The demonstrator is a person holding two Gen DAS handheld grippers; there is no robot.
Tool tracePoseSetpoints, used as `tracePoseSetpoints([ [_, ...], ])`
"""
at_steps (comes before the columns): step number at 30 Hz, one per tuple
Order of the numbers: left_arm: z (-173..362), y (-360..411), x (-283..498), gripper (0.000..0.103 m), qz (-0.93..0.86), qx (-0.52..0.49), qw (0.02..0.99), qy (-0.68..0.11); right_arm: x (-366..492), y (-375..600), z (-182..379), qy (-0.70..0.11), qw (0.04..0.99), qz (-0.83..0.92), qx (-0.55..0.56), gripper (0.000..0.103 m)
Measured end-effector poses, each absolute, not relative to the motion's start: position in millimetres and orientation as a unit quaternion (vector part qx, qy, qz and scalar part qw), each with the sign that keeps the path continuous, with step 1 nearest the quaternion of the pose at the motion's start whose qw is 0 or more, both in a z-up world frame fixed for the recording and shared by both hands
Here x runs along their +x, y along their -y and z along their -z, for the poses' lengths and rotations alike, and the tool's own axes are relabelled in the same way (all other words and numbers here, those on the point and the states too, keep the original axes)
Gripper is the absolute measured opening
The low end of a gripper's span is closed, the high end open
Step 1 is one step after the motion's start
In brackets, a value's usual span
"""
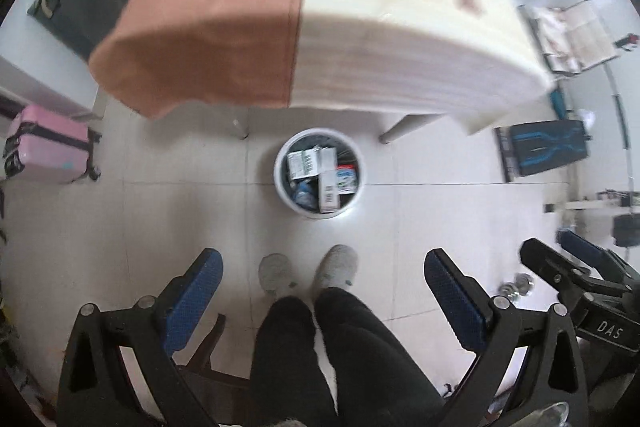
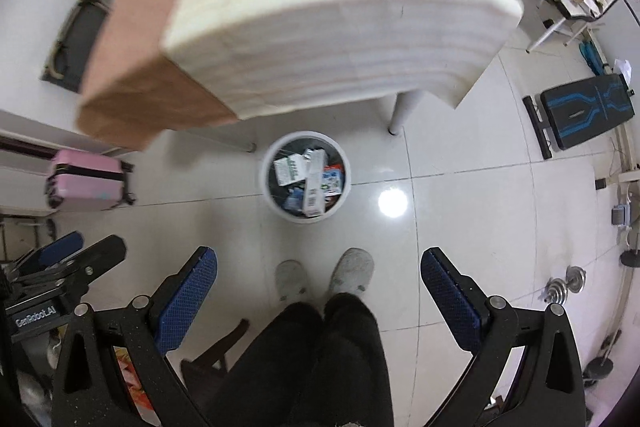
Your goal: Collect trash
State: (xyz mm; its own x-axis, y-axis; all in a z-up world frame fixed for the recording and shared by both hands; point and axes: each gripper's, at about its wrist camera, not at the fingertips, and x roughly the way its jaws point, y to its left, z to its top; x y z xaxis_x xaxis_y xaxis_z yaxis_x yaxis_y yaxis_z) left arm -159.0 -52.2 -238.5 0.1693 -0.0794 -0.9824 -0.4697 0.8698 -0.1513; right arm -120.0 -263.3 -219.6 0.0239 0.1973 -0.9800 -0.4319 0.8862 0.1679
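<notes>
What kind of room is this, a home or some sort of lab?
Probably a room in a home used for living and storage. A pink suitcase stands by the wall, a workout bench and dumbbell sit on the tiled floor, and a cloth-covered table stands above a waste bin.

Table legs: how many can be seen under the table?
2. One table leg stands at the right, beyond the trash bin. The other shows at the left, just behind the bin. Further legs may be hidden by the tabletop.

I can read "DAS" on the right gripper [image 1: 580, 259] body in my left wrist view, and "GenRobot.AI" on the left gripper [image 2: 76, 247] in my right wrist view. The printing on the cartons [image 1: 318, 171] in the bin is too small to read.
</notes>
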Motion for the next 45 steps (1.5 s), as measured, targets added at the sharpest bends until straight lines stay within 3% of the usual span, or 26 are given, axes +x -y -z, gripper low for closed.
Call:
tracePoseSetpoints([
  [8, 138.5, 53.8, -178.2, 0.103, -0.096, -0.242, 0.772, -0.58, -139.8, 280.7, 96.7, -0.633, 0.723, -0.27, -0.064, 0.103],
  [15, 100.5, 56.6, -190.3, 0.103, -0.074, -0.261, 0.787, -0.554, -160.1, 289.2, 31.5, -0.624, 0.719, -0.304, -0.035, 0.103],
  [45, 56.9, 75.2, -218.3, 0.103, -0.061, -0.304, 0.793, -0.524, -168.9, 290.2, 2.4, -0.627, 0.706, -0.328, -0.036, 0.103],
])
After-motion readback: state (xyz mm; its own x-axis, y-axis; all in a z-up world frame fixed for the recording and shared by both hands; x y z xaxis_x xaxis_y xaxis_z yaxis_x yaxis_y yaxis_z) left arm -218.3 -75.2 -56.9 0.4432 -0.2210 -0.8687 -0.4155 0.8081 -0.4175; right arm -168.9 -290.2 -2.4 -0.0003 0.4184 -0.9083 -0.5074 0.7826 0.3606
